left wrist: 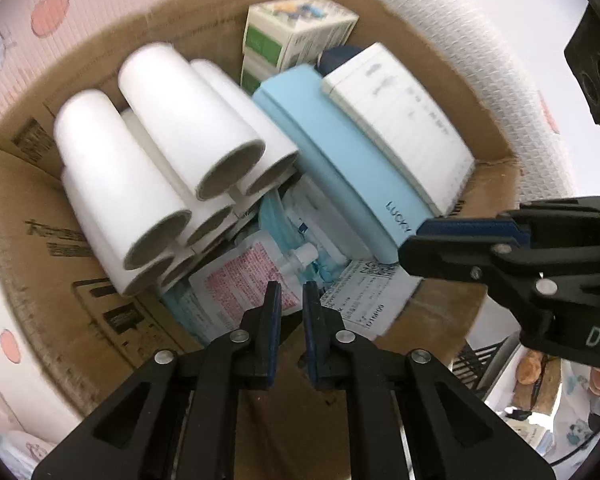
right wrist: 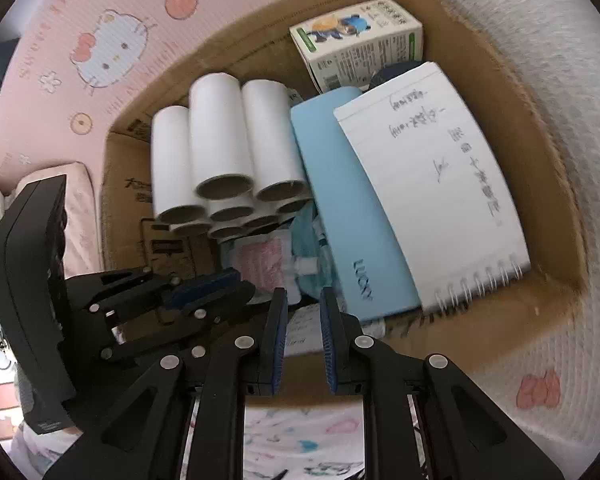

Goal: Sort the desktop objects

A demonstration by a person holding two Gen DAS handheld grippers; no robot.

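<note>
An open cardboard box (left wrist: 60, 280) (right wrist: 500, 80) holds several white rolls (left wrist: 156, 160) (right wrist: 220, 140). Beside them lie a light blue case (left wrist: 340, 168) (right wrist: 340, 200) marked LUCKY and a spiral notebook (left wrist: 404, 120) (right wrist: 432, 184). Green-and-white cartons (left wrist: 300, 32) (right wrist: 356, 40) stand at the far wall. A pouch with a pink label (left wrist: 240, 280) (right wrist: 260, 260) lies at the bottom. My left gripper (left wrist: 292, 300) (right wrist: 244, 284) hovers over the near rim, jaws slightly apart and empty. My right gripper (right wrist: 304, 304) (left wrist: 412, 248) hangs over the near right corner, shut and empty.
The box sits on a pink cartoon mat (right wrist: 100, 48) with a white textured surface (right wrist: 540, 40) to its right. A printed paper sheet (left wrist: 364, 300) lies at the near inner wall. A patterned cloth (right wrist: 300, 432) lies in front of the box.
</note>
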